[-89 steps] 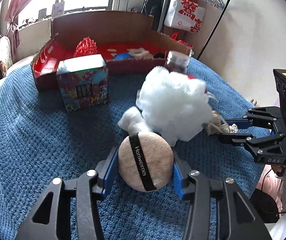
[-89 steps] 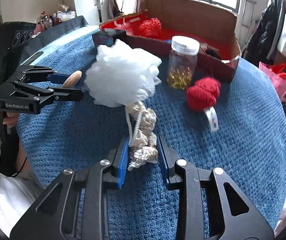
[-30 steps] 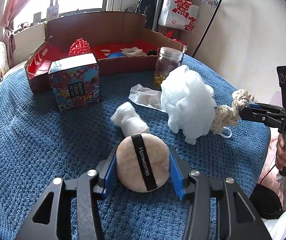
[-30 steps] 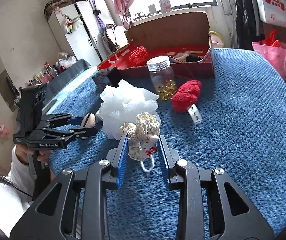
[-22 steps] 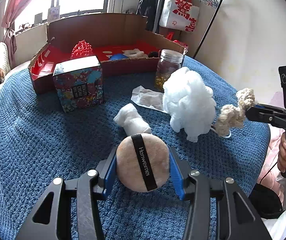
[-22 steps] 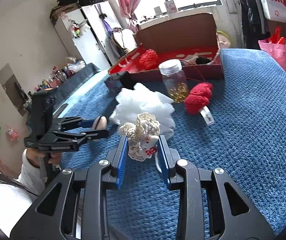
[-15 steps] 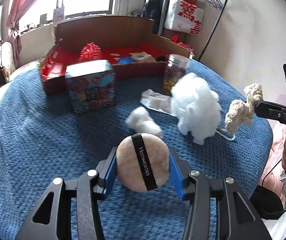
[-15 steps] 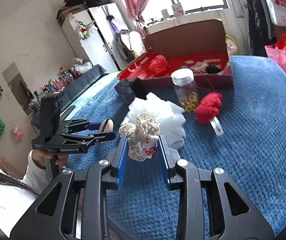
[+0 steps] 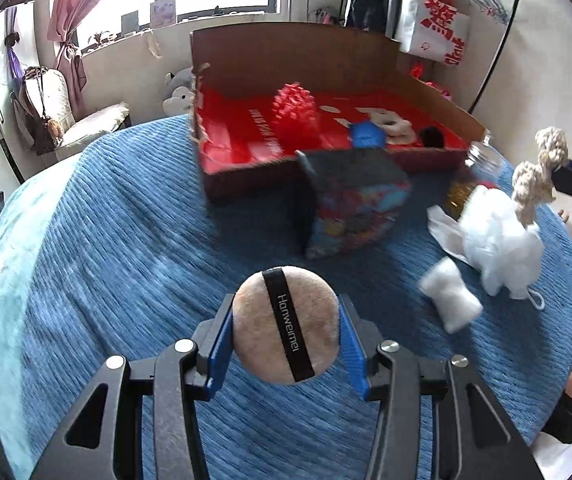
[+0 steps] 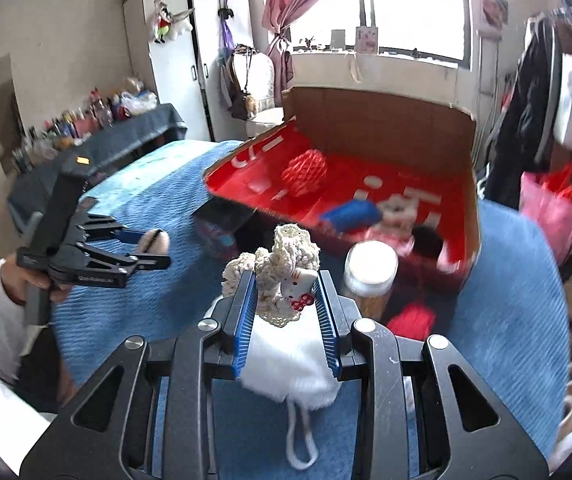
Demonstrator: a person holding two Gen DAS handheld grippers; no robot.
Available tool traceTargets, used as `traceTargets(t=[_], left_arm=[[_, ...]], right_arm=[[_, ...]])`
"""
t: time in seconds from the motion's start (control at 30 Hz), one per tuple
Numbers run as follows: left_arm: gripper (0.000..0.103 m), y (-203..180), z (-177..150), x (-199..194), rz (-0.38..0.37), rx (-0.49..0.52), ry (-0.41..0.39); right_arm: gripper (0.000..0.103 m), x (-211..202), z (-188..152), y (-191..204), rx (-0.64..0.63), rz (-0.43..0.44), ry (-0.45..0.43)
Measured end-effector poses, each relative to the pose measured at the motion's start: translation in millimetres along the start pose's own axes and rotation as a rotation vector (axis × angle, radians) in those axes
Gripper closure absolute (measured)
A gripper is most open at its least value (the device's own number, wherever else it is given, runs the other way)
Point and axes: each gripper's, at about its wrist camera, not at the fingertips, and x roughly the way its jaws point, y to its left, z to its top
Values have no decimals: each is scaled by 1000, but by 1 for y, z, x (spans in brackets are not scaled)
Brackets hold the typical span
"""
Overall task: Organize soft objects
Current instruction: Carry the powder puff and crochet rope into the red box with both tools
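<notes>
My left gripper [image 9: 286, 326] is shut on a round tan powder puff [image 9: 286, 320] with a black strap, held above the blue blanket [image 9: 126, 240]. My right gripper [image 10: 286, 304] is shut on a cream crocheted item [image 10: 282, 258] with a small white cat charm, held in the air above the white mesh bath pouf [image 10: 289, 364]. The pouf [image 9: 501, 236] lies on the blanket right of centre, with a white cotton roll [image 9: 449, 304] beside it. An open red-lined cardboard box [image 9: 325, 92] at the back holds a red spiky ball [image 9: 295, 114] and other small items.
A colourful printed carton [image 9: 349, 204] stands in front of the box. A glass jar [image 10: 369, 276] with a white lid and a red yarn ball [image 10: 409, 320] sit near the box's front right. A crumpled tissue [image 9: 443, 228] lies by the pouf.
Both grippers have lifted and swung toward the red box with their loads. The crocheted item has come up off the blanket, away from the pouf.
</notes>
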Motion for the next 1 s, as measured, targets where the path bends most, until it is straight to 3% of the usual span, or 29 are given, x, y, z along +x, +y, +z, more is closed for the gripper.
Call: traceTargets(t=[0.23,0.53,0.77,1.0], left_arm=[[53,21,36,-3,-5,34,-19],[53,26,96,1,-57,125,-30],[53,19,138,44,-130,180,69],[53,18,162,91,-138,207,195]], right_arm=[[75,28,35,-3,-74,-48,29],[75,81,72,-11,-162,-48,109],[75,136,101,-36,-118,80,241],[75,198,115,-72,-10,210,425]])
